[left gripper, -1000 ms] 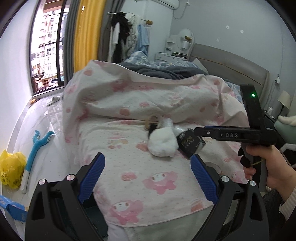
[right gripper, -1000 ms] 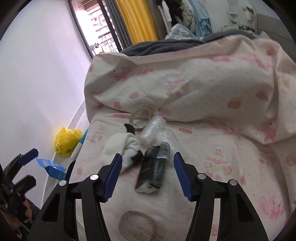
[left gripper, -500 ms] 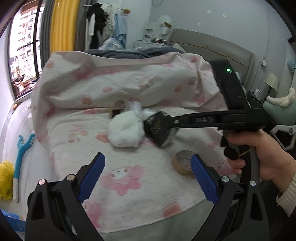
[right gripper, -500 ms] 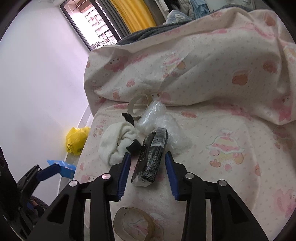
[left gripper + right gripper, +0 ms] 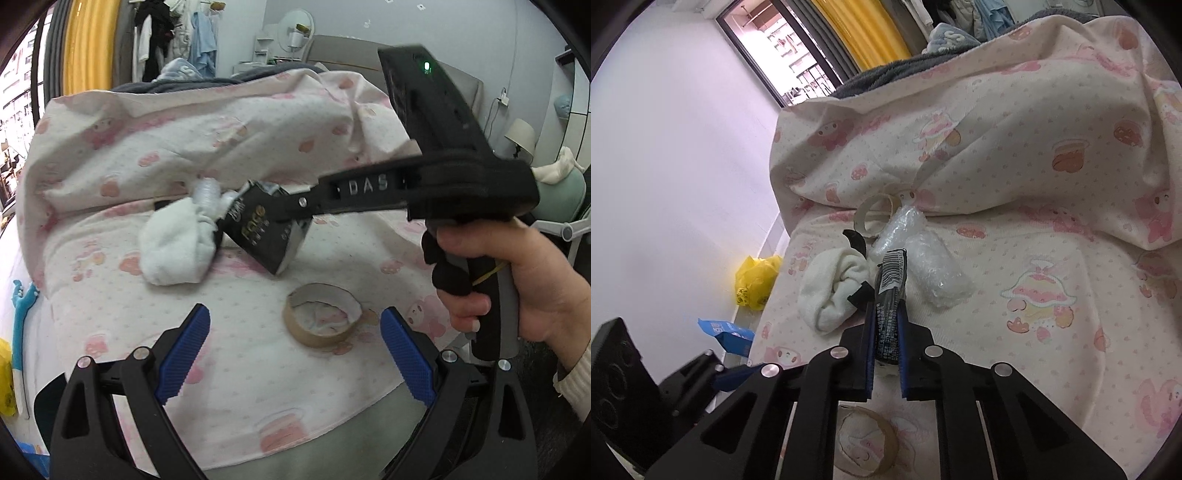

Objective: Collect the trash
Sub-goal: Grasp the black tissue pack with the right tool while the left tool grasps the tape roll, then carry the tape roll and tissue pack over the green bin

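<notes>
"DAS" stands out in raised letters on the right gripper (image 5: 885,334), whose blue pads have just closed and now pinch a black packet (image 5: 263,230) printed with gold lettering I can't read and a barcode. The left gripper (image 5: 293,354) hangs wide open, a cardboard tape ring (image 5: 320,319) just ahead between its fingers, touching neither.
</notes>
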A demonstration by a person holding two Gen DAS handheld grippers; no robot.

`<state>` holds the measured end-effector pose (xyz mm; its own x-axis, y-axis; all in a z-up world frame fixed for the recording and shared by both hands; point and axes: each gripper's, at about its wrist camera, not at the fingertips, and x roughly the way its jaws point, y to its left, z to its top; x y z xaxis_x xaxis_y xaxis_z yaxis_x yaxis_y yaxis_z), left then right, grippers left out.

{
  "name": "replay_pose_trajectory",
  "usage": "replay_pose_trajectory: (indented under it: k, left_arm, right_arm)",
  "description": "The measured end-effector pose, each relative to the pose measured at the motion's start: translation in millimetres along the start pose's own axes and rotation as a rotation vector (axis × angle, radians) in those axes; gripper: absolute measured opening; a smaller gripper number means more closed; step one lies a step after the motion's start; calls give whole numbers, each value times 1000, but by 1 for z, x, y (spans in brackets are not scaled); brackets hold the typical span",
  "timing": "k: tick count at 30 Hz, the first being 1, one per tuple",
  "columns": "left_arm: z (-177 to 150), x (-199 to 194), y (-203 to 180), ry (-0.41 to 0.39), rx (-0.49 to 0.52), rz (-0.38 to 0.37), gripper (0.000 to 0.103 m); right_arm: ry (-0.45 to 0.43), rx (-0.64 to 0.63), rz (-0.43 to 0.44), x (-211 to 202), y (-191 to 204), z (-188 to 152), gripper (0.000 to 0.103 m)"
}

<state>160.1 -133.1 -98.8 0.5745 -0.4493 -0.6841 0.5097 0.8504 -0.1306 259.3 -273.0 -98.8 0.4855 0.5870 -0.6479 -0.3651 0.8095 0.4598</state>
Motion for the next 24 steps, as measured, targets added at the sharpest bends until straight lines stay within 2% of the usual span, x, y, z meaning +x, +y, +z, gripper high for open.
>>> replay_pose_trajectory:
  k: [9, 18, 24]
  left_arm:
    - [-1, 20, -16, 28, 19, -4, 92]
    - [-2, 43, -24, 56, 31, 19, 77]
    - [-1, 50, -23, 56, 18, 42, 57]
  right_arm:
    - [-73, -4, 57, -23, -8, 3, 10]
    - [-91, 13, 55, -35, -19, 3, 10]
    - [-102, 12, 57, -41, -16, 6, 10]
